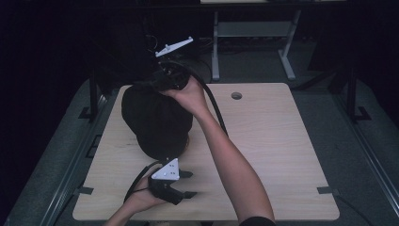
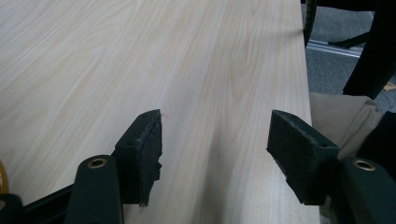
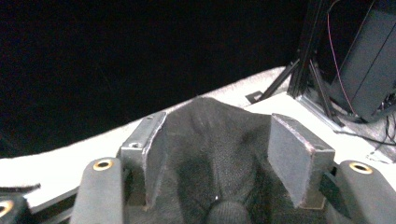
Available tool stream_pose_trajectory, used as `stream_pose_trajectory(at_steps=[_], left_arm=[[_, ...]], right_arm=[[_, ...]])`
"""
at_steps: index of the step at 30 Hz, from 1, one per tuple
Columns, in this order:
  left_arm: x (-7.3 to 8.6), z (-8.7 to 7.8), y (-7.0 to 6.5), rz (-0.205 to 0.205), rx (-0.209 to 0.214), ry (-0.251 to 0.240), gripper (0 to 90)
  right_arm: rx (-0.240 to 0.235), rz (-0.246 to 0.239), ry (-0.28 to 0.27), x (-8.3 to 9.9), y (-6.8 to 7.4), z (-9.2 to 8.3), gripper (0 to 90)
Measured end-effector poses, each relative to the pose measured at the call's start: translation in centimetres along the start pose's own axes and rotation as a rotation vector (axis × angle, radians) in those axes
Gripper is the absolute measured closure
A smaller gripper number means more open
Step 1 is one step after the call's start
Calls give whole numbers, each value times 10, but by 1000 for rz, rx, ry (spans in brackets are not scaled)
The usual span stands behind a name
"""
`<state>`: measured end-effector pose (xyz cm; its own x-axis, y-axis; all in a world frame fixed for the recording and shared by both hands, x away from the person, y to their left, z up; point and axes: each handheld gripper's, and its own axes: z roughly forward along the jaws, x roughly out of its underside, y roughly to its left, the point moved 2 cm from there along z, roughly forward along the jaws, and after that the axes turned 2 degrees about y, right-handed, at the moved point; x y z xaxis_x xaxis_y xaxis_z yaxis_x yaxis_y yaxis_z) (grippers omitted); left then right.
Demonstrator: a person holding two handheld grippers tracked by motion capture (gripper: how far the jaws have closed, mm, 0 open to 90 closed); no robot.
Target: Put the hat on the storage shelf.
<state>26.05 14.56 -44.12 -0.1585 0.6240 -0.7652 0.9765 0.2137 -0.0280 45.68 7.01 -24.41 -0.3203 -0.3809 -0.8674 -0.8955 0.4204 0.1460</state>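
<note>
Nearest the high camera, at six o'clock: two forearms rising from the bottom edge, each hand on a gripper. Underneath, a pale wood-grain desk (image 1: 282,155) with rounded corners, a round cable hole (image 1: 236,95) toward twelve o'clock and dark tape tabs at the near corners. Left of centre, reaching toward ten o'clock, a big black knitted cloth (image 1: 155,120), bunched into a dome, its near edge on the desk and its far top lifted. At eleven o'clock, right gripper (image 1: 164,81), held high by the right hand (image 1: 190,94), grey plate tilted above it, thick cable trailing back; jaws partly closed with the black knit bulging between them, pinching its raised fold as seen in the right gripper view (image 3: 215,154). At seven o'clock, left gripper (image 1: 188,183) low over bare wood just in front of the cloth, jaws spread wide with nothing between (image 2: 215,149).
</note>
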Motion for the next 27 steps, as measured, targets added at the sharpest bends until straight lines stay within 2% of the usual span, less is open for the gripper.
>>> stream_pose_trajectory(at_steps=[7,15,18,27], left_arm=[[2,-4,4,-30,-30,-14,312],[4,-5,6,-25,-56,-18,279],[5,-6,7,-27,-64,-28,273],[7,-9,9,-38,-80,-51,259]], right_arm=[[19,-10,-25,1,7,-22,330],[46,-23,-32,10,9,-45,304],[53,-7,-51,15,9,-55,303],[78,11,-49,28,5,-79,285]])
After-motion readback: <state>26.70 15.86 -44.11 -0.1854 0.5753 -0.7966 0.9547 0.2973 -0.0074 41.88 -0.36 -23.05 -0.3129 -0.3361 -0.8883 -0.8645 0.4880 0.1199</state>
